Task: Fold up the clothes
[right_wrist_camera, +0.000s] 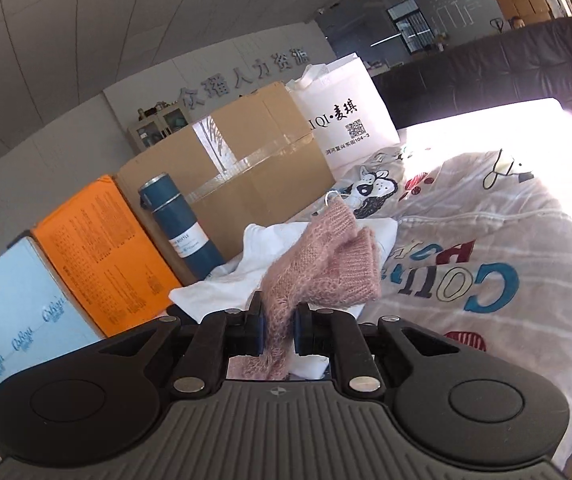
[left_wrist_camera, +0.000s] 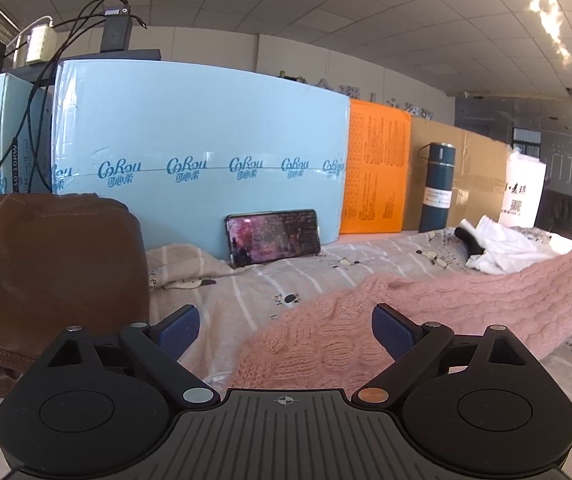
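Right gripper (right_wrist_camera: pixel 278 326) clamped on pink sweater (left_wrist_camera: pixel 425 312), lifted across the bed (left_wrist_camera: pixel 254 284); left gripper (left_wrist_camera: pixel 286 330) spread wide (empty). Next, likely: pinch near hem, keep knit taut.

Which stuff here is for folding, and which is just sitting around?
For folding: pink sweater, pinched by the right gripper; white garment; brown jacket; left gripper, open.

Sitting around: phone, blue bottle, cardboard box, white bag.
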### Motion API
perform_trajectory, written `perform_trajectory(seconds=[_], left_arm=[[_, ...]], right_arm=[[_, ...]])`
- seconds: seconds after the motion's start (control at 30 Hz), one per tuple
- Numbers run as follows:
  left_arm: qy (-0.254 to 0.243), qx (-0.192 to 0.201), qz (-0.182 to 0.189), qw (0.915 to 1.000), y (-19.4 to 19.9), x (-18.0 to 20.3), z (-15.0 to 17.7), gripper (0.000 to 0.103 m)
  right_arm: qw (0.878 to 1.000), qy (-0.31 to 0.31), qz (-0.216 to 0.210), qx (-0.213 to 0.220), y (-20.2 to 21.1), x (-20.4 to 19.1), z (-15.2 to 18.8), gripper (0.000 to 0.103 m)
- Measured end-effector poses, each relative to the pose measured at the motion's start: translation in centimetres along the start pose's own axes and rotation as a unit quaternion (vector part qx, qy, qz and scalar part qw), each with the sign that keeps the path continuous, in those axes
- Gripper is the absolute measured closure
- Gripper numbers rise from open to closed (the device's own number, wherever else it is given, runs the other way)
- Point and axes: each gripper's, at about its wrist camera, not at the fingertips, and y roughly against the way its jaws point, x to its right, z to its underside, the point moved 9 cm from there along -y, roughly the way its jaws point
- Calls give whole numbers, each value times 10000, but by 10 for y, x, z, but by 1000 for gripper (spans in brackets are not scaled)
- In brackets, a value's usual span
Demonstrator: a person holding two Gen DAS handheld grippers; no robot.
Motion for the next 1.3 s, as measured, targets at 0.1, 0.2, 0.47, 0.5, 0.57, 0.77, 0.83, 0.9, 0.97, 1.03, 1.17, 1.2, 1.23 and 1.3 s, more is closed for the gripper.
perform_trajectory(seconds=[0.1, 0.2, 0.47, 0.5, 0.57, 0.77, 0.83, 0.9, 0.97, 1.03, 1.17, 1.2, 1.23, 1.3], left_arm=[[96, -396, -259, 9988, -14, -9, 8, 8], [317, -803, -429, 9953, -27, -19, 16, 8], [707, -387, -52, 9967, -12, -19, 9, 8], [727, -376, -17, 9966, -11, -18, 8, 8], [760, -356, 0, 9965, -10, -18, 7, 8], [866, -361, 78, 9956, -10, -18, 6, 8], [876, -355, 85, 9955, -10, -18, 6, 8], [891, -345, 91, 9954, -10, -19, 6, 8], [929, -326, 108, 9951, -8, -19, 5, 8], [975, -326, 137, 9946, -8, -19, 5, 8], [1129, -396, 287, 9924, -9, -18, 6, 8], [1173, -422, 332, 9916, -9, -18, 7, 8], [1216, -449, 377, 9908, -10, -18, 8, 8], [1302, -503, 467, 9891, -10, -18, 9, 8]], right_arm=[[9948, 1001, 154, 120, -6, -16, 16, 91], [9807, 1934, 91, 279, -6, -46, 35, 91], [9464, 2877, -1464, -109, 23, -130, 88, 90], [9436, 2887, -1601, -243, 24, -137, 96, 90], [9392, 2890, -1788, -490, 26, -145, 109, 90], [9266, 3013, -2143, -688, 33, -158, 130, 48], [9224, 3002, -2333, -675, 38, -162, 133, 38], [9205, 2905, -2497, -773, 42, -170, 137, 36], [9176, 2760, -2695, -955, 47, -176, 142, 36], [9132, 2617, -2906, -1145, 51, -181, 149, 31], [9153, 2056, -2917, -1865, 37, -183, 165, 24], [9178, 1926, -2848, -1985, 30, -180, 168, 23], [9201, 1814, -2781, -2077, 23, -178, 170, 23], [9223, 1696, -2819, -2026, 23, -177, 168, 23]])
